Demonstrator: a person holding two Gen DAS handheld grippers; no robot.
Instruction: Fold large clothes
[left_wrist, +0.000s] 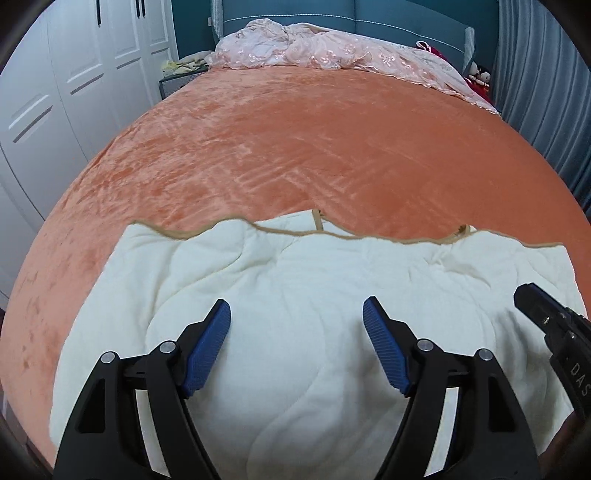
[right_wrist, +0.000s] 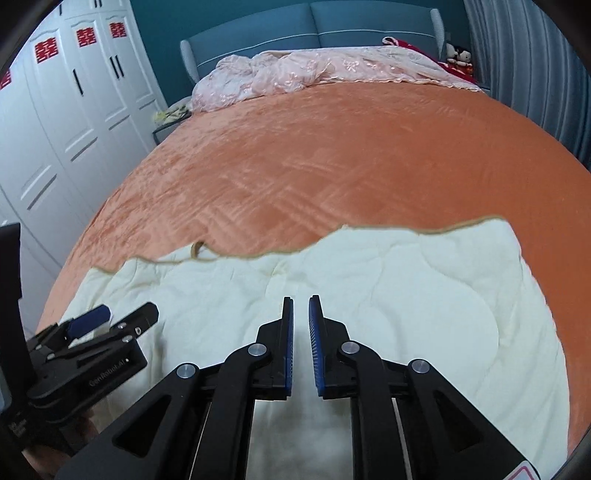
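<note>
My left gripper (left_wrist: 297, 314) hangs over the cream quilted cloth (left_wrist: 295, 295) with its jaws wide apart; nothing is between the blue pads (left_wrist: 207, 350), only the cloth below them. My right gripper (right_wrist: 301, 310) has its jaws nearly together, with a narrow gap between the pads (right_wrist: 289, 343), and I see no cloth caught in this gap, so it is released.

The cloth lies spread at the near edge of the bed, on the orange blanket (left_wrist: 295, 147). Its far border has a tan trim (left_wrist: 288, 232) that runs in a wavy line across the blanket, and the trim makes a small loop near the middle.

The left wrist view shows the left side of the cloth and the orange blanket beyond it toward the left edge of the bed. It also shows the tip of my right gripper at the right border of the picture. The right wrist view shows the right corner of the cloth (right_wrist: 369, 295), rounded and lying flat, and my left gripper (right_wrist: 118, 317) low at the left.

At the far edge of the bed a pink embroidered cover (left_wrist: 314, 51) lies crumpled against the blue headboard (right_wrist: 314, 26). Only the right wrist view shows the red paper signs (right_wrist: 86, 37) on the white wardrobe doors (right_wrist: 55, 129).
</note>
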